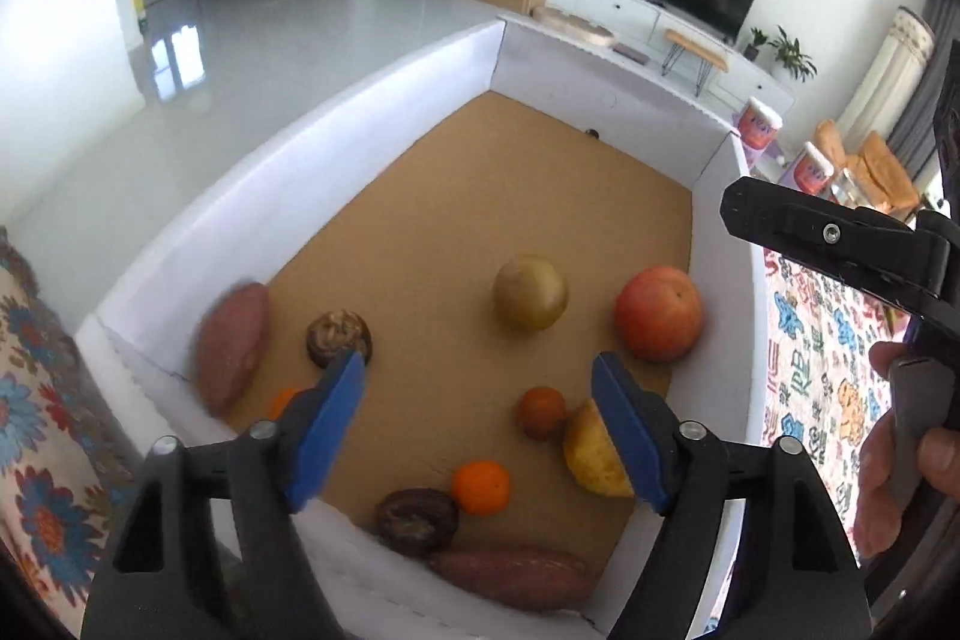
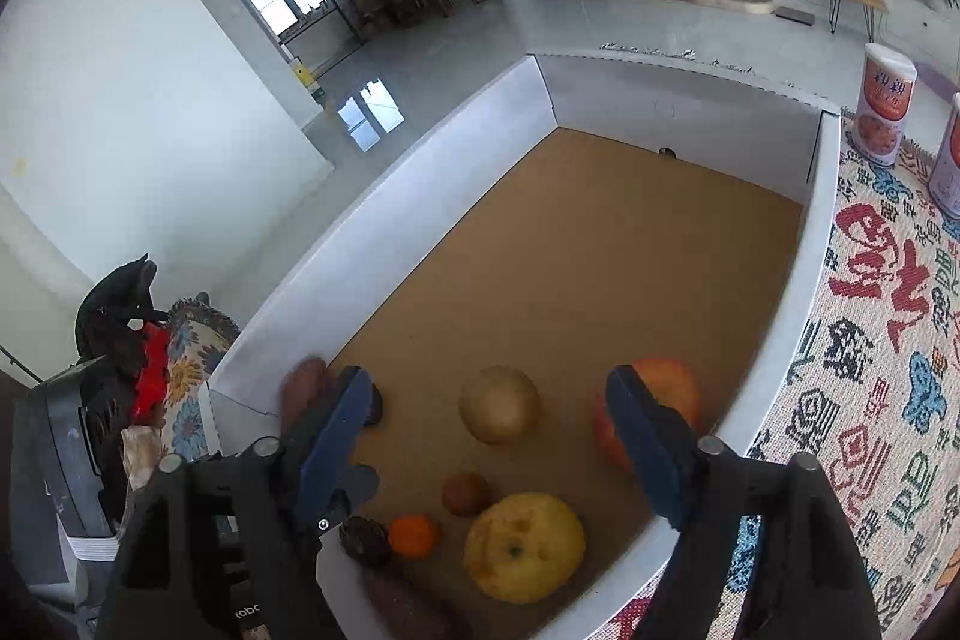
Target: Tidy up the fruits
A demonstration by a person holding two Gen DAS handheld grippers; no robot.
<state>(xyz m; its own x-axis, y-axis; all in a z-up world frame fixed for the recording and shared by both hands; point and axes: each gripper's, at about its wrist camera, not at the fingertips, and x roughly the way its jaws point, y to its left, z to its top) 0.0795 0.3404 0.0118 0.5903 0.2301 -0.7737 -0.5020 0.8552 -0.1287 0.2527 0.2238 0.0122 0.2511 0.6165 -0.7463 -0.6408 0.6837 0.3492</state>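
Observation:
A white-walled box with a brown floor holds the produce. In it lie a red apple, a tan round fruit, a yellow fruit, a small orange, a small brownish-red fruit, two dark passion fruits and two sweet potatoes. My left gripper is open and empty above the near end of the box. My right gripper is open and empty above the same fruits; the yellow fruit lies below it.
The box stands on a patterned cloth. Two cans stand on the cloth at the far right. A flowered cloth lies to the left of the box. The right gripper's body hangs over the box's right wall.

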